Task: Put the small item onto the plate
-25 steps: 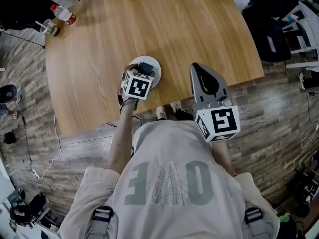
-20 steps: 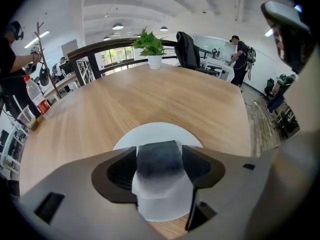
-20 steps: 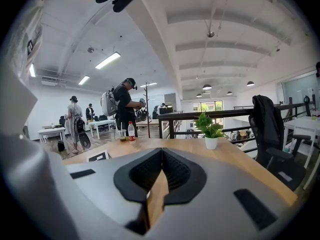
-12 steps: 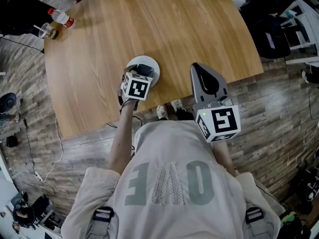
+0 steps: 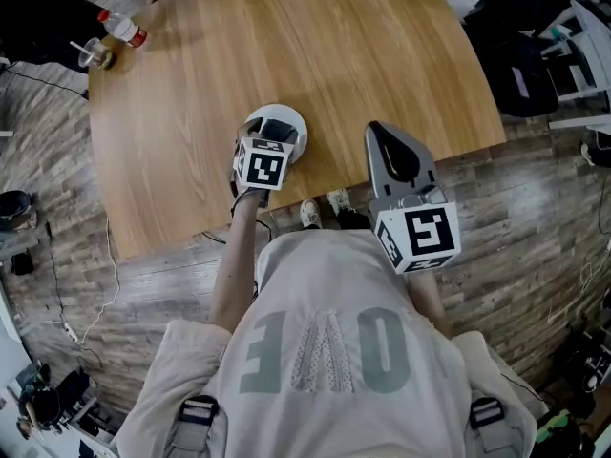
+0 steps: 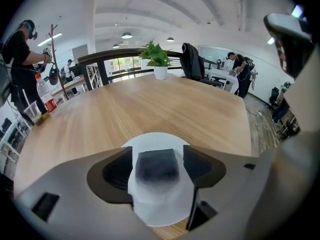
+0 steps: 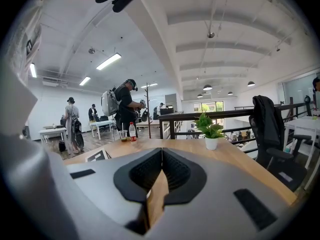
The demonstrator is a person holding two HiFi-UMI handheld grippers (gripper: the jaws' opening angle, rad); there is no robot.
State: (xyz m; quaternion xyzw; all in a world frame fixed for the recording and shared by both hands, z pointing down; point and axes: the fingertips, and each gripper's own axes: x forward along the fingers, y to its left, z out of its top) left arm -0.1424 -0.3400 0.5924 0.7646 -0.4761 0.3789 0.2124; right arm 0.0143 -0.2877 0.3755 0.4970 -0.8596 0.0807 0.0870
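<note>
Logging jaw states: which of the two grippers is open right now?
The left gripper: its jaws stand apart on either side of the dark small item on the white plate. The right gripper is shut and empty.

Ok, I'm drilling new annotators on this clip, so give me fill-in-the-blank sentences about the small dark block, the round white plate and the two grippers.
1. The small dark block lies on the round white plate, between the jaws of the left gripper, which stand ____.
2. The right gripper holds ____, its jaws pressed together.
3. The light wooden table also bears a green plant in a ____ pot.

Missing words: apart; nothing; white.
</note>
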